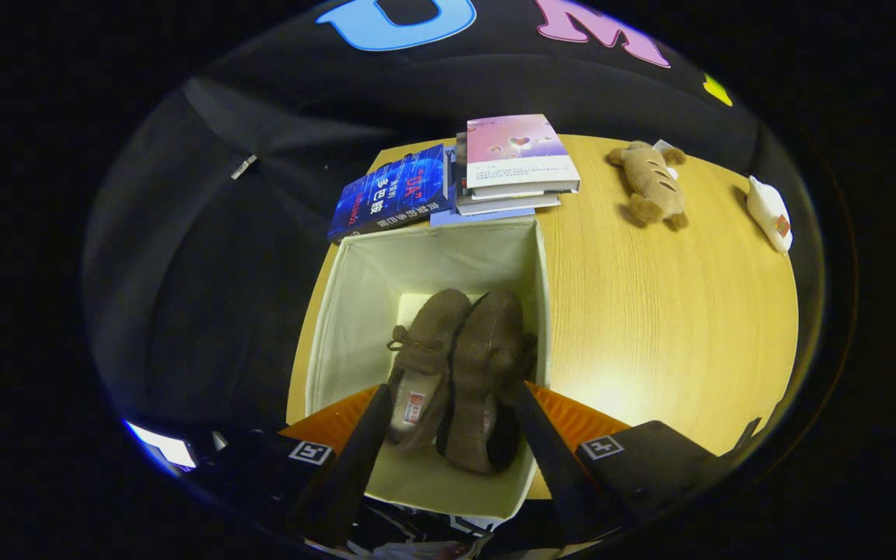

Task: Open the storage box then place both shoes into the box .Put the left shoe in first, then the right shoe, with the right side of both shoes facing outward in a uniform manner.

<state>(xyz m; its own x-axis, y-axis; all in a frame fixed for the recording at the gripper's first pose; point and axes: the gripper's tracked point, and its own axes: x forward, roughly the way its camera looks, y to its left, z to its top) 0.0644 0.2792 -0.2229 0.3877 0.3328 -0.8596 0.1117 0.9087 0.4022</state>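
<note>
Tongs (452, 397) hang spread wide above an open box (355, 303), fingers apart on either side of the two shoes inside, gripping neither. Both brown, suede-like shoes lie side by side on the box's pale lined floor: the left shoe (425, 342) shows a small bow and a light insole, the right shoe (487, 373) tips on its side against the wall. Beyond the box, on the wooden table (650, 327), sit stacked books (518, 163), a plush toy (654, 187) and a white toy (769, 211).
</note>
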